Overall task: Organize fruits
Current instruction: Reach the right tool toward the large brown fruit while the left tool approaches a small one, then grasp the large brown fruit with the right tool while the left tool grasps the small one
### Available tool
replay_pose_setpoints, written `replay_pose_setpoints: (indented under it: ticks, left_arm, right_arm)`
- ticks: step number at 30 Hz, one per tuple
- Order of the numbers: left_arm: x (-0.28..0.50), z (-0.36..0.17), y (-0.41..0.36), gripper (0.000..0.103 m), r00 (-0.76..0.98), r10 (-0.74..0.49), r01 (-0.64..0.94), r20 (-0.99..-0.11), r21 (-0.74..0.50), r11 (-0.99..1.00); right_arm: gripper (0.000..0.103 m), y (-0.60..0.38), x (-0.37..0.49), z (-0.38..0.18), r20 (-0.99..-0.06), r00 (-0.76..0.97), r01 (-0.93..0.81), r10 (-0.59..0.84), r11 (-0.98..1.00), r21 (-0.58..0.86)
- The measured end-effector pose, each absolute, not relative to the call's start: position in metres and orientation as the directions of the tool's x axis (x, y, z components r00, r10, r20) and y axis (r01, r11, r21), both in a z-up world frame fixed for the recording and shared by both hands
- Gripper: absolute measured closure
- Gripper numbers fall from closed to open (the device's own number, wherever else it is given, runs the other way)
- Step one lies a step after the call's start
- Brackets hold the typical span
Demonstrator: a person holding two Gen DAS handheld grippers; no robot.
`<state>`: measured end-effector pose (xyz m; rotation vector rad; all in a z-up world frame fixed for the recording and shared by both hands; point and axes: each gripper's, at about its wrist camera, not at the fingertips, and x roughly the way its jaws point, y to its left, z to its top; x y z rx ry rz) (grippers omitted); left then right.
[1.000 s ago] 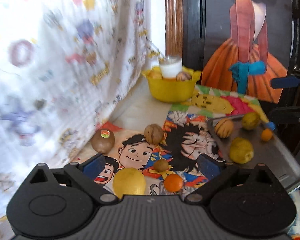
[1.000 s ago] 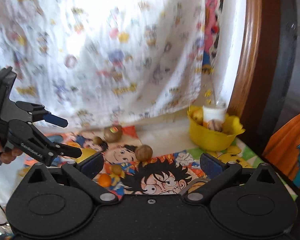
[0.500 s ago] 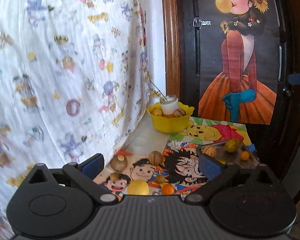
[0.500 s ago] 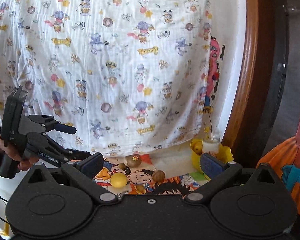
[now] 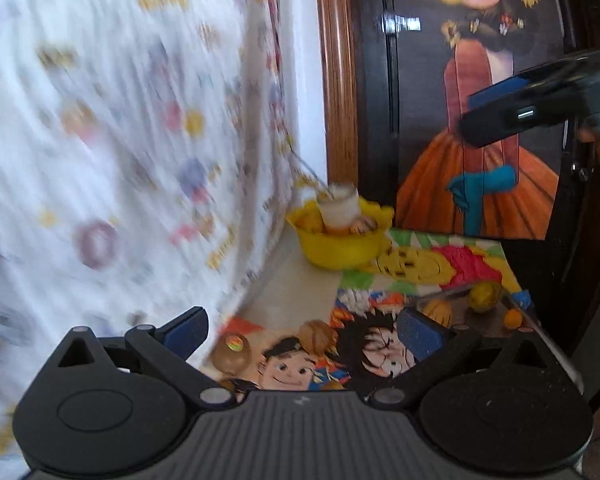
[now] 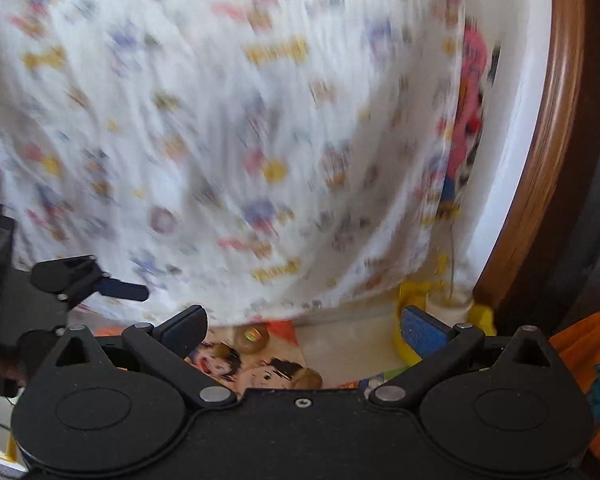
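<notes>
Both grippers hover above the table, open and holding nothing. Past my left gripper (image 5: 302, 330) a kiwi (image 5: 231, 353) with a sticker and a walnut (image 5: 317, 336) lie on the cartoon mat (image 5: 380, 308). At the right a metal tray (image 5: 540, 332) holds a yellow-green fruit (image 5: 485, 297), a striped fruit (image 5: 438, 312) and a small orange (image 5: 513, 317). The right gripper (image 5: 532, 100) shows high at the right. From my right gripper (image 6: 303, 330) I see the kiwi (image 6: 252, 336), a small brown fruit (image 6: 221, 349) and the walnut (image 6: 308, 378) low in view. The left gripper (image 6: 100, 280) is at the left.
A yellow bowl (image 5: 342, 248) with a white cup (image 5: 340, 210) and fruits stands at the back corner. A patterned white curtain (image 5: 120, 140) hangs along the left side. A dark door with a poster (image 5: 484, 120) is behind the table. The yellow bowl (image 6: 408, 350) is half hidden by my right finger.
Both cameras have tipped and shifted, blurring the curtain. The table looks closer than half a second ago. The lemon and small orange near the mat's front edge are now hidden behind my left gripper body.
</notes>
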<state>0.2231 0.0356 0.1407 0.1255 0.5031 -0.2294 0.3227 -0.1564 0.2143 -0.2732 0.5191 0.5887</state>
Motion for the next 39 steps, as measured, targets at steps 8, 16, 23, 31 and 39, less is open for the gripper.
replay_pose_setpoints:
  ticks: [8,16,23,31,39]
  left_arm:
    - [0.289,0.073,0.033,0.001,0.773,-0.209,0.258,-0.599,-0.004,0.966]
    - [0.309,0.045,0.029,0.001,0.739,-0.223,0.288,-0.636,-0.001,0.958]
    - [0.322,0.032,0.022,0.001,0.711,-0.208,0.296,-0.671,0.018,0.955]
    - [0.336,0.015,0.026,0.008,0.643,-0.225,0.317,-0.732,-0.013,0.948]
    - [0.34,0.0,0.019,0.028,0.588,-0.258,0.354,-0.767,-0.043,0.934]
  right_arm:
    - [0.001,-0.141,0.392,0.128,-0.61,0.694,-0.581,0.383,0.798,-0.159]
    - [0.001,-0.145,0.416,0.099,-0.623,0.676,-0.586,0.393,0.8,-0.132]
    - [0.001,-0.15,0.428,0.077,-0.646,0.65,-0.582,0.4,0.809,-0.085]
    - [0.005,-0.146,0.442,0.044,-0.697,0.572,-0.586,0.433,0.81,0.023]
    - [0.017,-0.138,0.457,0.008,-0.732,0.48,-0.575,0.483,0.804,0.153]
